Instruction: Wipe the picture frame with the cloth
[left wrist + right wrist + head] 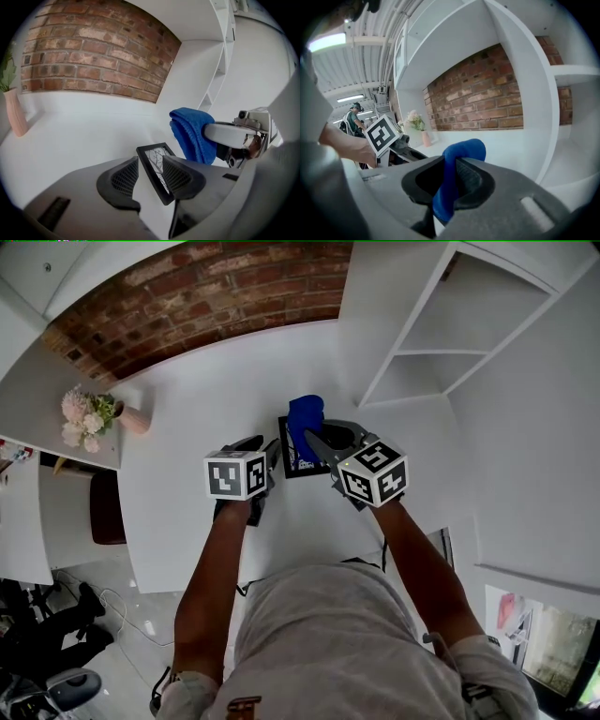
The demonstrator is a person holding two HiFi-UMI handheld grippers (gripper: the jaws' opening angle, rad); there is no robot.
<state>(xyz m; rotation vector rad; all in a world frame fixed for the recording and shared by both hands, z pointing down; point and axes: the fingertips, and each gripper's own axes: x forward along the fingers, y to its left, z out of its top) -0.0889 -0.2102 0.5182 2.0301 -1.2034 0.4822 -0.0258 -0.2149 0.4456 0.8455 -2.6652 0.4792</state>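
1. Tabletop, white and broad (187,418), carries the small black rectangular picture frame (157,164), seemingly flat near its middle.
2. Right gripper (450,180) is clamped on the folded blue terry cloth (461,150), held just over the frame's far end.
3. Left gripper (152,180) is the nearer one and stands spread, with the frame's long axis running away between its jaws.
4. Cloth and grippers hide much of the frame from above, and I cannot tell whether a pad touches it.
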